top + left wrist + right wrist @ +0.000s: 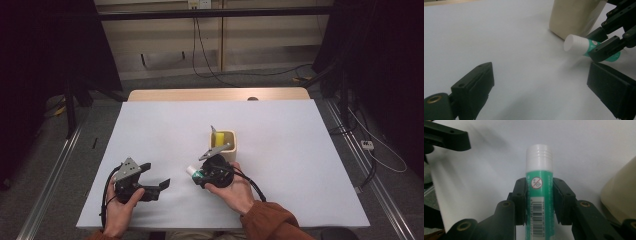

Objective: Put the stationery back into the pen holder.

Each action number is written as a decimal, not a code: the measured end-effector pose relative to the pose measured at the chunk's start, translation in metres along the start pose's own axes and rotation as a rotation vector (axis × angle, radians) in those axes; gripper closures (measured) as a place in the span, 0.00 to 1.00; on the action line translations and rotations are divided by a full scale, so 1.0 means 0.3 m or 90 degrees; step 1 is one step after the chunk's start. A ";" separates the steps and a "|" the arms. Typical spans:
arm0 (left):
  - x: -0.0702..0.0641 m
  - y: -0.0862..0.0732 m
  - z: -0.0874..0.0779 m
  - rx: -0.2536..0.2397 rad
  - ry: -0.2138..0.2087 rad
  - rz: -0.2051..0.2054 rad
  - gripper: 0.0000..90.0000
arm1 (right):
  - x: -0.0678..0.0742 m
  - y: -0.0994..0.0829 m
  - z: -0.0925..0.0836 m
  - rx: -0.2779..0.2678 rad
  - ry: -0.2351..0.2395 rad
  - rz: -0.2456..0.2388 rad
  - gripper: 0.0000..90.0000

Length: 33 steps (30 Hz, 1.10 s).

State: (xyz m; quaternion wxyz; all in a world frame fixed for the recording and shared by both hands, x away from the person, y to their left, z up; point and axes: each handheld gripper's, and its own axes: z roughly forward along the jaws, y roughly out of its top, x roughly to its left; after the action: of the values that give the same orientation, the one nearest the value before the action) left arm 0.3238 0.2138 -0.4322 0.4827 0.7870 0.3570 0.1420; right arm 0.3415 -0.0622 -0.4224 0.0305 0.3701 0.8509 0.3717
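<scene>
The right claw [539, 202] was seen pinching a green glue stick [539, 195] with a white cap, its two black jaws pressed against the tube's sides just below the cap. The cap end stuck out ahead of the jaws, above the white surface [300, 165], and pointed toward the left claw [157, 177]. Just beside the right claw, on its far side, a cream cup [223, 145] was standing on the surface, with a yellow piece and a grey clip-like item inside it; what these were could not be told. Farther off, the left claw was held low over the surface, its jaws spread wide with nothing between them, aimed at the glue stick and the cup.
</scene>
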 end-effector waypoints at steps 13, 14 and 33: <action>0.000 -0.001 0.001 0.001 -0.001 -0.002 0.08 | -0.016 -0.044 -0.073 -0.066 0.042 -0.021 0.74; 0.000 -0.001 0.001 0.001 -0.001 -0.002 0.08 | -0.018 -0.048 -0.078 -0.072 0.044 -0.022 0.74; -0.001 0.000 0.001 0.001 -0.001 0.001 0.08 | -0.079 -0.066 -0.214 -0.176 0.022 -0.035 0.74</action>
State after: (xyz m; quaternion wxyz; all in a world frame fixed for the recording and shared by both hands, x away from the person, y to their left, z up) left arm 0.3237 0.2135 -0.4322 0.4822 0.7877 0.3564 0.1414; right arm 0.3257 -0.1256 -0.3944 0.0769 0.3327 0.8017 0.4906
